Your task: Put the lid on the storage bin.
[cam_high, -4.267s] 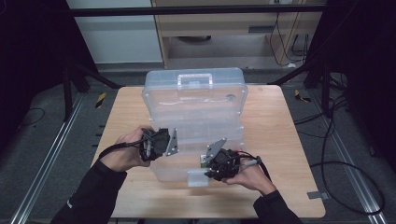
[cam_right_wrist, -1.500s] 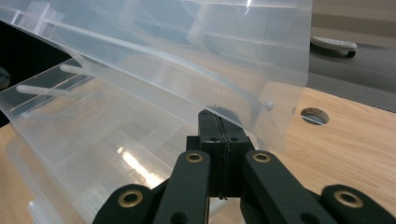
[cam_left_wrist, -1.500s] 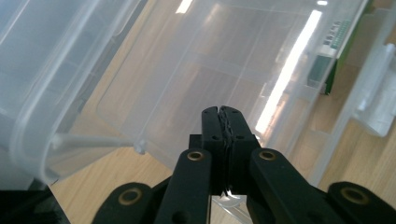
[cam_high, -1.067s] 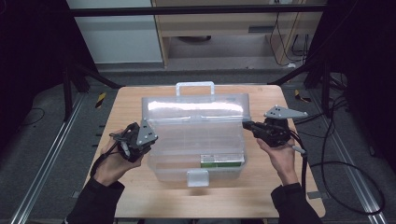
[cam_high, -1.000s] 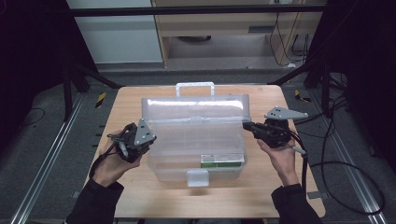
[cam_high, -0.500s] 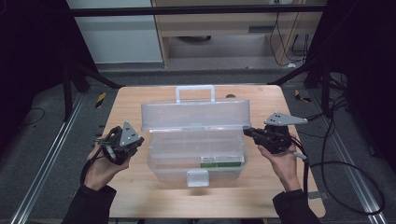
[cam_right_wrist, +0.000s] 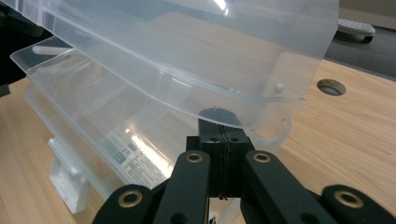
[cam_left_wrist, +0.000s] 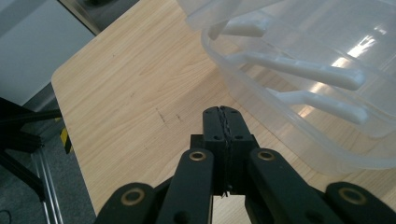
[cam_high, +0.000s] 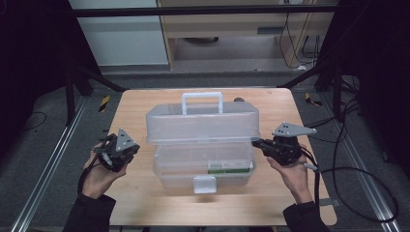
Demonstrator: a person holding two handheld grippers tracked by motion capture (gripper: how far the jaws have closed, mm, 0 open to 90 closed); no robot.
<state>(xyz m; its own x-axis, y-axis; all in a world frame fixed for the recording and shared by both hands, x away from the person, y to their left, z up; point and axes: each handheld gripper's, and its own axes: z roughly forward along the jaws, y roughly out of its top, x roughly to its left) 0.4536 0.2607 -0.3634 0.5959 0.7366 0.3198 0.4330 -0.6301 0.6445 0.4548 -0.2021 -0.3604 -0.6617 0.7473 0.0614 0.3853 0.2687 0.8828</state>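
A clear plastic toolbox stands mid-table with its lid (cam_high: 202, 126) tipped up off the base (cam_high: 203, 166); the white handle (cam_high: 202, 101) shows above the lid. My right gripper (cam_high: 255, 142) is shut on nothing, its tip touching the lid's right edge. In the right gripper view that tip (cam_right_wrist: 219, 117) sits right under the lid's rim (cam_right_wrist: 261, 100), with the base (cam_right_wrist: 116, 140) below. My left gripper (cam_high: 129, 151) is shut and empty, a short way left of the box. Its tip (cam_left_wrist: 222, 112) hangs over bare wood, apart from the base wall (cam_left_wrist: 299, 135).
The box's white front latch (cam_high: 205, 184) hangs open toward the person, and a green label (cam_high: 230, 167) shows inside the base. A round cable hole (cam_right_wrist: 331, 87) is in the wooden table (cam_high: 140, 111) behind the box. Cables trail on the floor at the right.
The lid, closed 4.3 s ago, is now raised. Over the last second my left gripper pulled away leftward from the box; the right gripper stayed at the lid's right edge.
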